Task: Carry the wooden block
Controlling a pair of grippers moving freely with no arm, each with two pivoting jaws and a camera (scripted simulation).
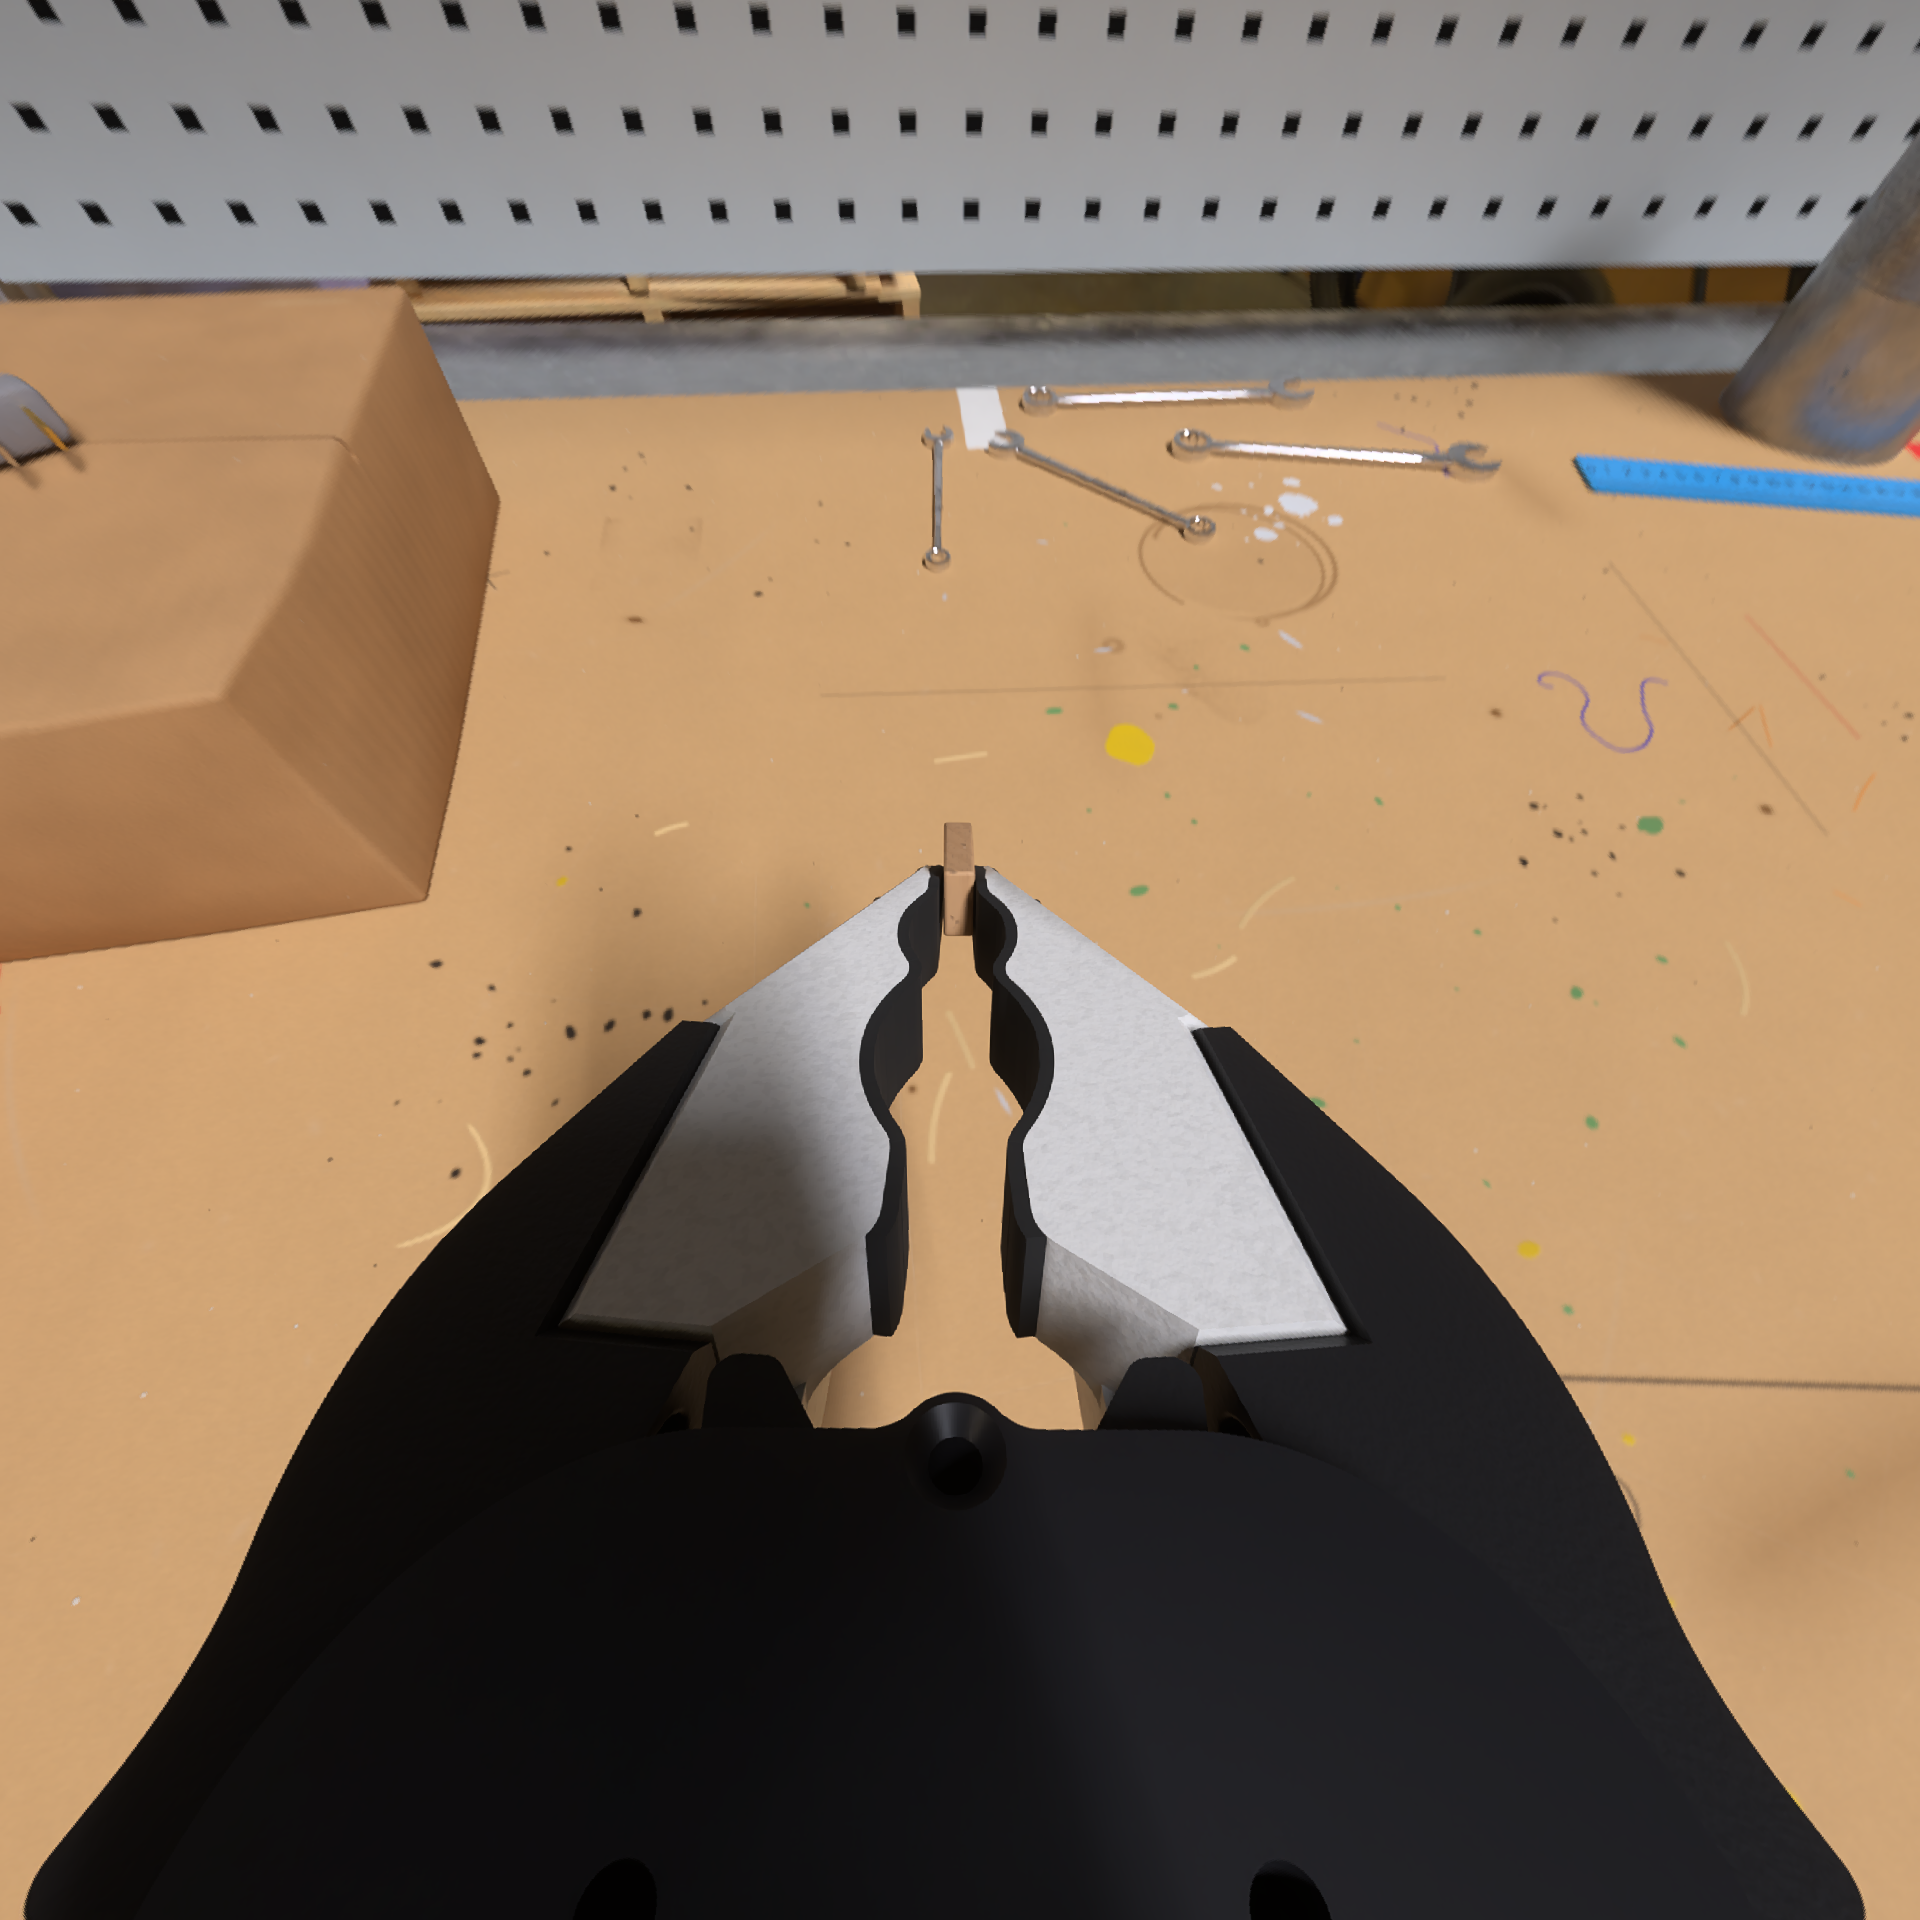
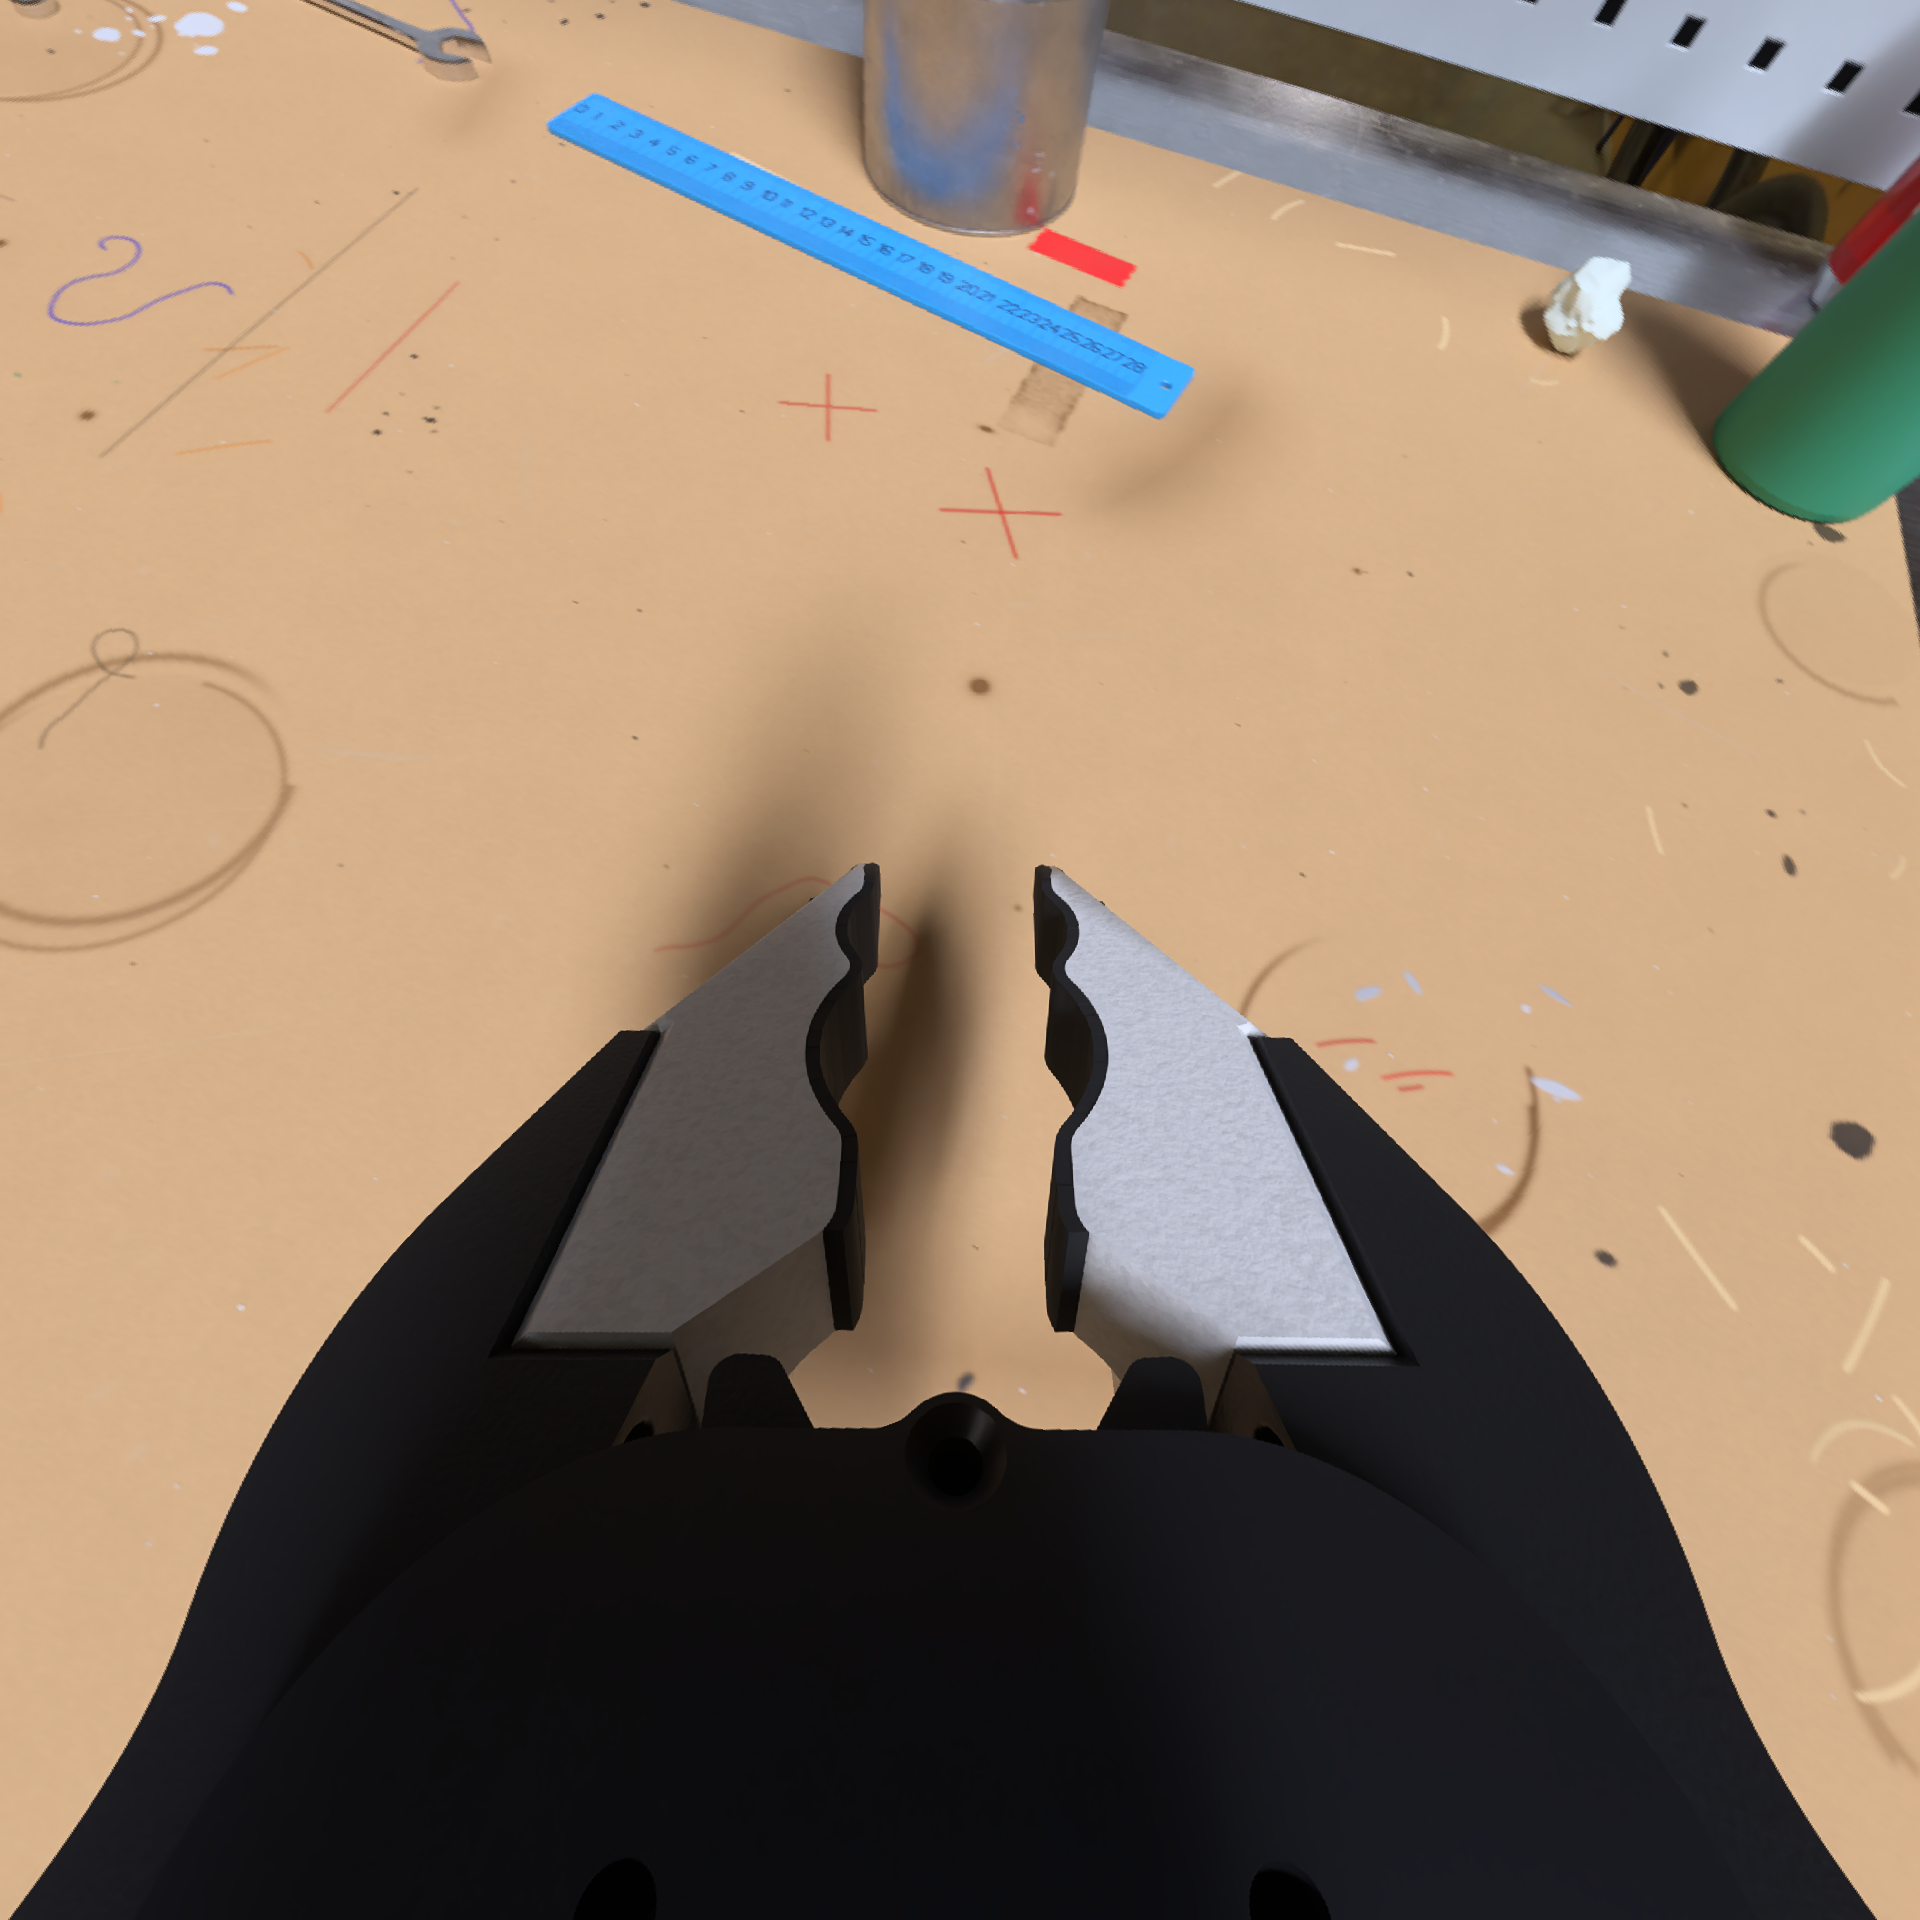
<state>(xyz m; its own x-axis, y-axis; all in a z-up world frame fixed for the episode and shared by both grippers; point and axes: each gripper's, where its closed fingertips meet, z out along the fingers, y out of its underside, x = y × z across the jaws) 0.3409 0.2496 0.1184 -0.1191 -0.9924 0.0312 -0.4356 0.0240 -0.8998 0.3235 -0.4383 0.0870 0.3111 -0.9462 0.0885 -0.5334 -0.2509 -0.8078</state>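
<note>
Left tongs (image 1: 957,896) narrow, clamped on the wooden block (image 1: 957,868) at the very tips; block stands upright, top end poking above the fingertips (image 1: 920,899), above the table (image 1: 727,727). Right tongs (image 2: 957,883) parted with a clear gap, nothing between them, over bare table surface. Cardboard box (image 1: 218,623) at far left of left wrist view. 4 wrenches (image 1: 1101,483) lie near the back edge, well apart from the block. Blue ruler (image 2: 862,244) lies just beside a metal can (image 2: 977,104); green cylinder (image 2: 1829,416) at right edge.
</note>
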